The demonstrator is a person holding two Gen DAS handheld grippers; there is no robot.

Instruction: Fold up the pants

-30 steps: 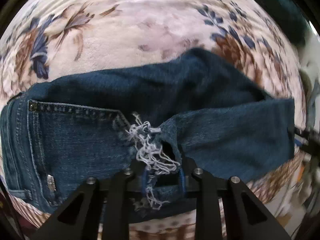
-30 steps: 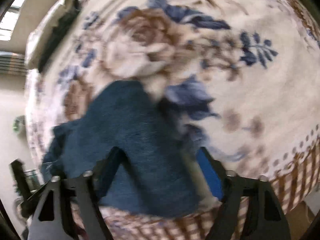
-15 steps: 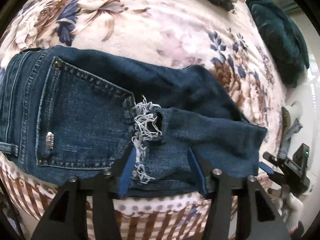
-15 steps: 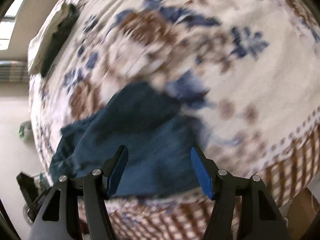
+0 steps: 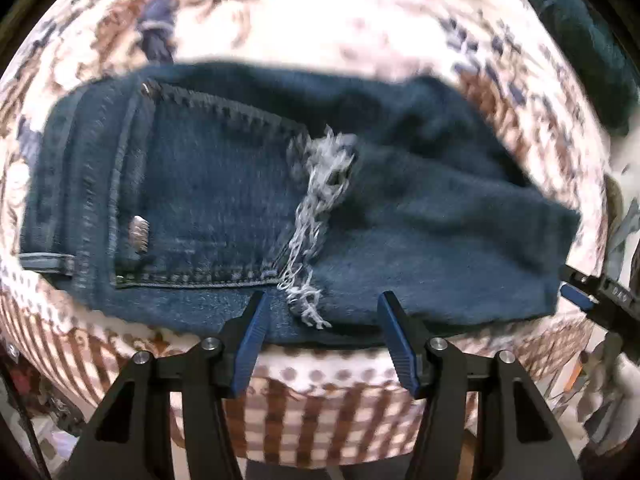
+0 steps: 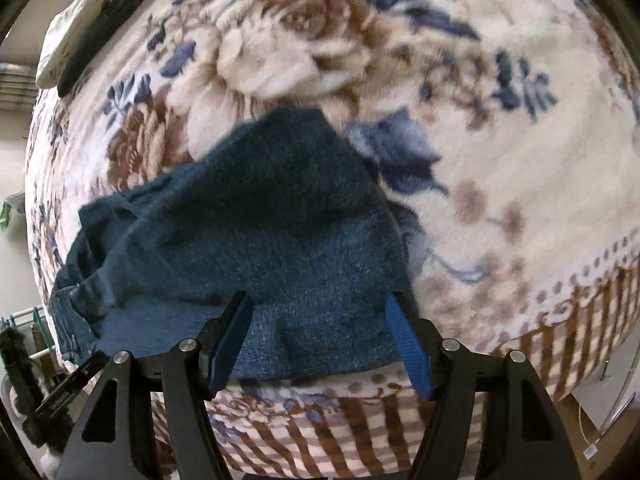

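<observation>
1. The pants [image 5: 248, 200] lie folded into a compact bundle on the floral blanket [image 5: 320, 20], near its checked border at the bottom of the frame. I judge the folding nearly finished; perhaps only smoothing or one more fold is left.
2. In the left wrist view the pants fill the centre. They are dark blue denim, with a back pocket [image 5: 208, 200] at centre left and a frayed tear [image 5: 316, 216] of pale threads in the middle. The leg part is laid over toward the right.
3. The left hand-held gripper [image 5: 320, 340] has its jaws apart, with nothing between them; it hangs over the near edge of the pants.
4. The right hand-held gripper [image 6: 320, 336] is also apart and holds nothing; the denim lies below it, at lower centre of its view.
</observation>
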